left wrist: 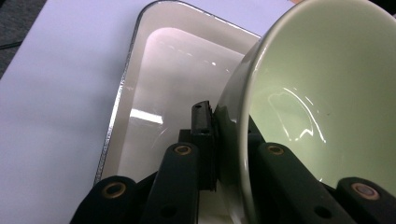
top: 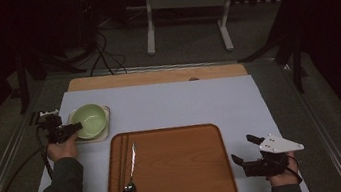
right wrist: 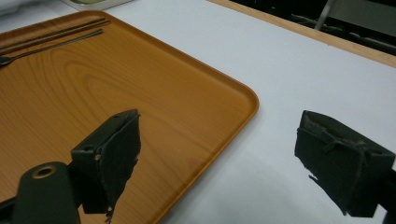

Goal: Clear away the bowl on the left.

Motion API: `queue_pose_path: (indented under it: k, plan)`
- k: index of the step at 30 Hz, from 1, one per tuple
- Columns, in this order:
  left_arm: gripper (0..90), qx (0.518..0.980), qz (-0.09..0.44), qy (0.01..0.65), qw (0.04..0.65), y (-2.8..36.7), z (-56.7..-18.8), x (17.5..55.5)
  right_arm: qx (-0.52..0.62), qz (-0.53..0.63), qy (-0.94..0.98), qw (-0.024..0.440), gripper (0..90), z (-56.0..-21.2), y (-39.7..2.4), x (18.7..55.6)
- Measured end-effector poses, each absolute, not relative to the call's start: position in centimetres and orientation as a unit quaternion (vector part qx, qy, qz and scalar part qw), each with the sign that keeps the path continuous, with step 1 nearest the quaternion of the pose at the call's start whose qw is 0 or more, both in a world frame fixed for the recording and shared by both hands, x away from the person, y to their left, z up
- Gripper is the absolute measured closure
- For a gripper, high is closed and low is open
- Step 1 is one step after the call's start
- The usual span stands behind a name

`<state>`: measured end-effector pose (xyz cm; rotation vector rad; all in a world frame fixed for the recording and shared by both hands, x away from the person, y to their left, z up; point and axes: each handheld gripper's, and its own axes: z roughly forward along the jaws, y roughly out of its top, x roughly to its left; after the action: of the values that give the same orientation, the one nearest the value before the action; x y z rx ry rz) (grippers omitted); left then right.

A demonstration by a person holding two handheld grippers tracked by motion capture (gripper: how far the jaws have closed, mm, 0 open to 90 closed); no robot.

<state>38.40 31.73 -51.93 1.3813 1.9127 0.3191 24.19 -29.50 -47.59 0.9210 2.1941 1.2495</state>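
You have the left gripper clamped on the near rim of the green bowl, one pad inside and one outside, at the left of the high view. The bowl sits tipped in the shallow white dish, and both look empty. The step in hand appears to be the grasp itself; next you will likely need a steady lift clear of the dish wall, keeping the bowl from slipping. Your right gripper rests with jaws wide apart, holding nothing, on the counter beside the wooden tray. That tray carries a spoon and chopsticks along its left edge.
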Motion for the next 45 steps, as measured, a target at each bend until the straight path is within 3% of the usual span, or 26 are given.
queue_pose_path:
  k: [31,45]
  plan:
    - [83.8,0.553,0.140,0.702,0.426,30.6,-47.7,35.7,0.332,0.455,0.794,0.229,13.9,-47.3,-29.5,24.1]
    - [83.7,0.595,0.139,0.649,0.453,28.5,-44.7,34.6,0.329,0.455,0.795,0.229,13.9,-47.3,-29.3,24.1]
